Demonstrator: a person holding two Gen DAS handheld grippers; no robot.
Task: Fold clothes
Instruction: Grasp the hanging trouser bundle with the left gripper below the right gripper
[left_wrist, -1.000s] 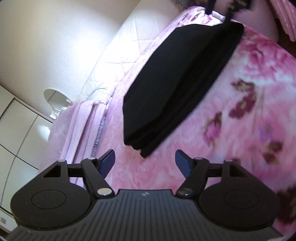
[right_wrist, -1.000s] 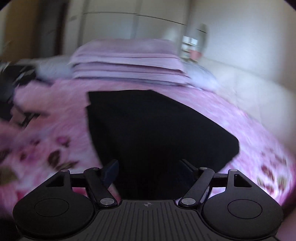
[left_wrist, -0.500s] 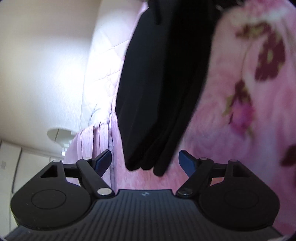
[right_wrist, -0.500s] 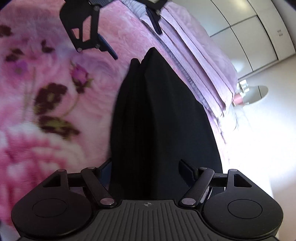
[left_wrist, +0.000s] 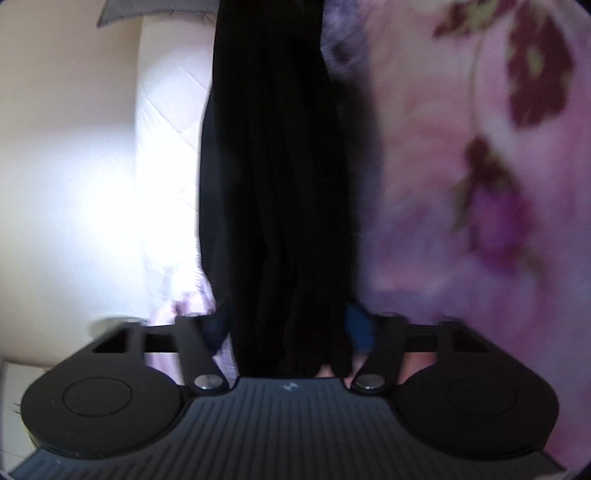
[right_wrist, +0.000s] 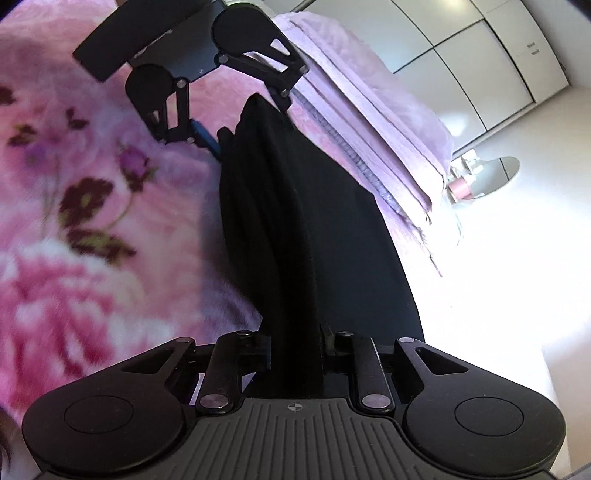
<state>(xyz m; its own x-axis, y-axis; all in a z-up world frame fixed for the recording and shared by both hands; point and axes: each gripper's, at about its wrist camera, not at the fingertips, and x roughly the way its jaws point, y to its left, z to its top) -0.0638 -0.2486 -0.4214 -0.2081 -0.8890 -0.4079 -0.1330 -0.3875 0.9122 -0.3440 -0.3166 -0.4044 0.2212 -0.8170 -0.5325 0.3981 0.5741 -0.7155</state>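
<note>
Change: a second ago my left tongs (left_wrist: 288, 332) stood wide open short of the black garment (left_wrist: 273, 166) on the pink flowered blanket (left_wrist: 480, 184); now the cloth runs right down between the blue fingers (left_wrist: 360, 328).
Left tongs: fingers close against the bunched cloth on both sides, bottom centre of the left view; looks gripped (blurry, so not certain).
Right tongs (right_wrist: 295, 354): squeezed tight on the near end of the garment, bottom centre of the right view; a second ago they were open.
Garment: hangs edge-on as a narrow layered strip from one pair of tongs to the other, lifted off the blanket.
Other view: left tongs show upper left of centre, at the far end of the cloth.
Meaning: both ends held, so my guess is a fold or carry comes next.
Background: folded lilac bedding (right_wrist: 369, 122), upper right.
</note>
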